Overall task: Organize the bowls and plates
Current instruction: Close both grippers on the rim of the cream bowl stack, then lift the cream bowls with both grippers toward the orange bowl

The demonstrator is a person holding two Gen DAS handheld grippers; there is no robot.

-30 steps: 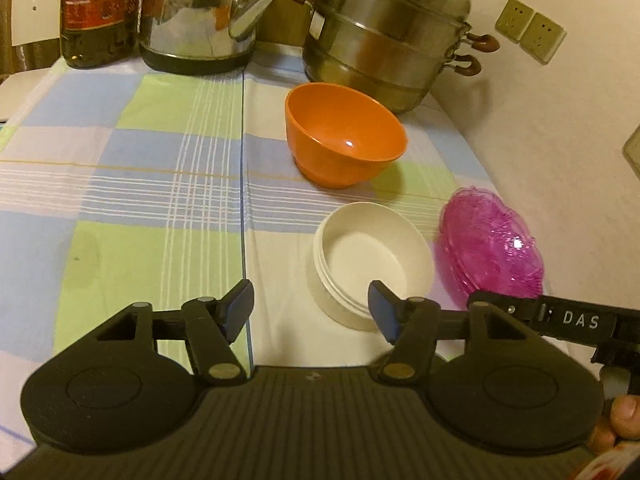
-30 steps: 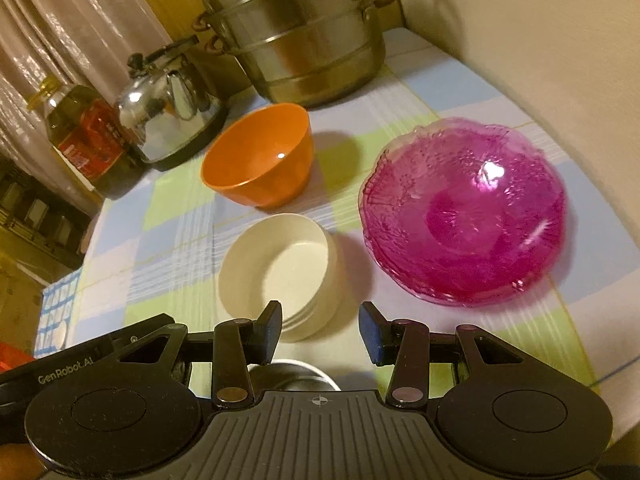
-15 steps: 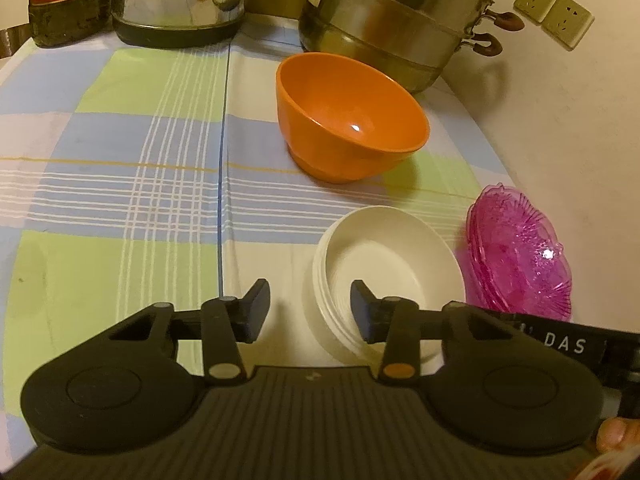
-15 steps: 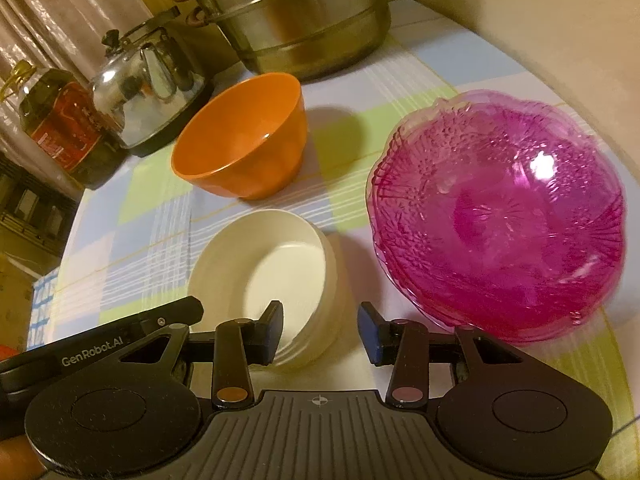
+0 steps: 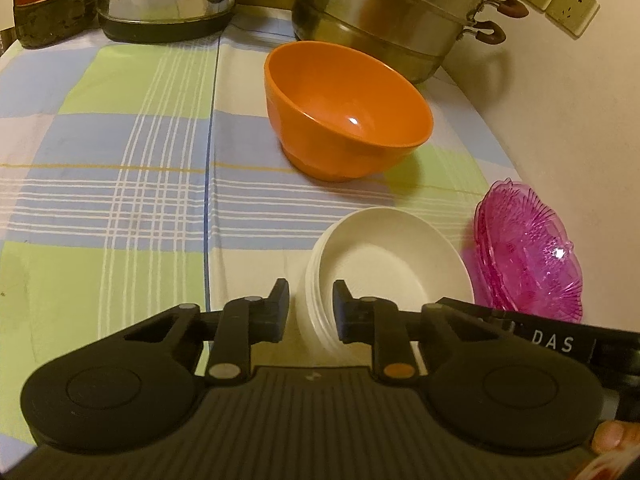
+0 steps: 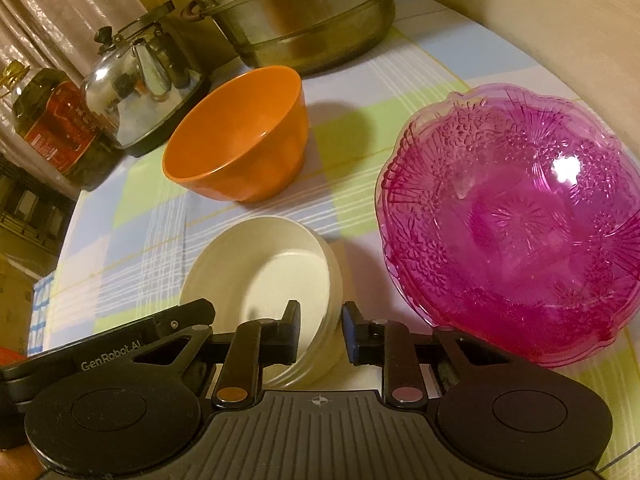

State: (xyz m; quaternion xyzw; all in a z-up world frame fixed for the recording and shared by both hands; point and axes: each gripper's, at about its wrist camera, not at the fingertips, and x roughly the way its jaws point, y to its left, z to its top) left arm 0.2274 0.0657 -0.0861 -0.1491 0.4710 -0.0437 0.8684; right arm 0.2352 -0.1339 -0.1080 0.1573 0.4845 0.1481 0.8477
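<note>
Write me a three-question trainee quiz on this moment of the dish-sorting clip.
1. True or false: the orange bowl stands upright and empty.
2. The pink dishes lie: A) inside the steamer, B) beside the white bowls, C) under the kettle.
3. Which dish's rim sits between the fingers of the left gripper?

Key: 1 true. 2 B. 3 the white bowls; the jaws are closing around the stack's rim.

Glossy orange plastic bowl (image 5: 344, 108), checked cloth (image 5: 120, 152)

Stack of white bowls (image 5: 394, 256) upright nearest; orange bowl (image 5: 348, 108) upright behind; pink glass plates (image 6: 516, 220) stacked beside.
</note>
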